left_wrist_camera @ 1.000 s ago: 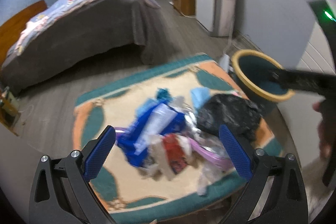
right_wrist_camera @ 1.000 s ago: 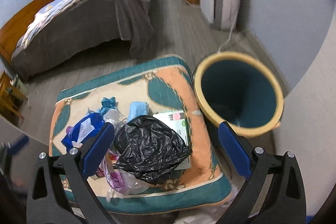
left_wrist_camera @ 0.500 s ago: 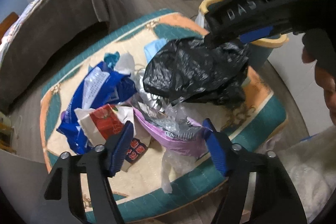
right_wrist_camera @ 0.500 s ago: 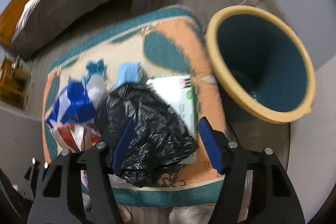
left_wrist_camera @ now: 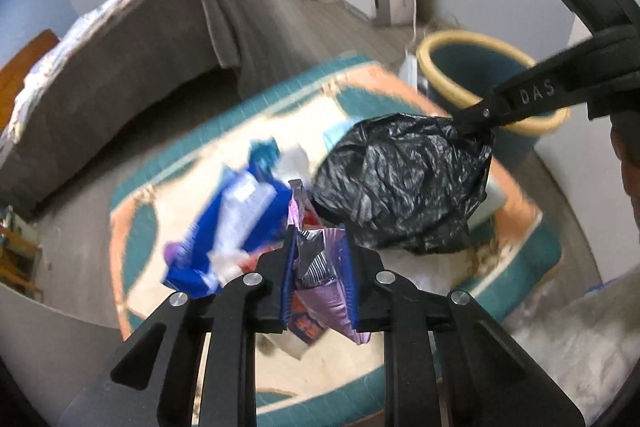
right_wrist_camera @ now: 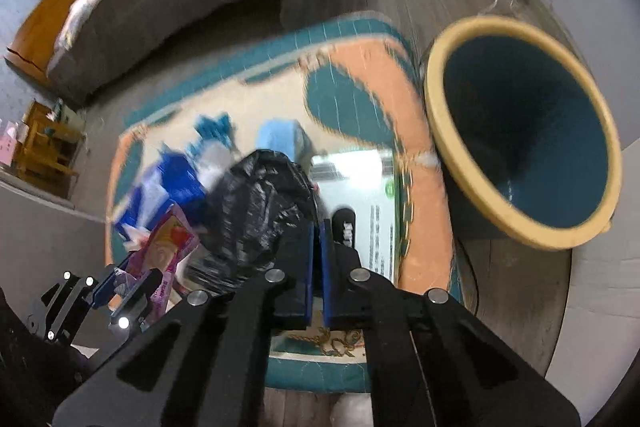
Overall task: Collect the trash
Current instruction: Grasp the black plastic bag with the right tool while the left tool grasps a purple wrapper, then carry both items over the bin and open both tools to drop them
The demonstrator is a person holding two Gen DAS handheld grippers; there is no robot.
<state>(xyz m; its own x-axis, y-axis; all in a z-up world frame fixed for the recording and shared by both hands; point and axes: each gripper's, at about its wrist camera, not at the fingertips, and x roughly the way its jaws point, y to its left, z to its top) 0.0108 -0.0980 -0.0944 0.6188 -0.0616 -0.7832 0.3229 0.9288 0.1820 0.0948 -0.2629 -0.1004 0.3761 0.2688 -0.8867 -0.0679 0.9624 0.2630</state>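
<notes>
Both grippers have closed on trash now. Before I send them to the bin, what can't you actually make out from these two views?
- Bottom of the bin: right wrist view, dark shadow; contents unclear.
- Box under the black bag: print blurred, partly hidden by the right gripper.
- Blue packet: left wrist view, motion blur; label unreadable.
- Purple wrapper in the left gripper: lower end hidden behind the fingers.
- Trash beneath the bag: covered.
</notes>
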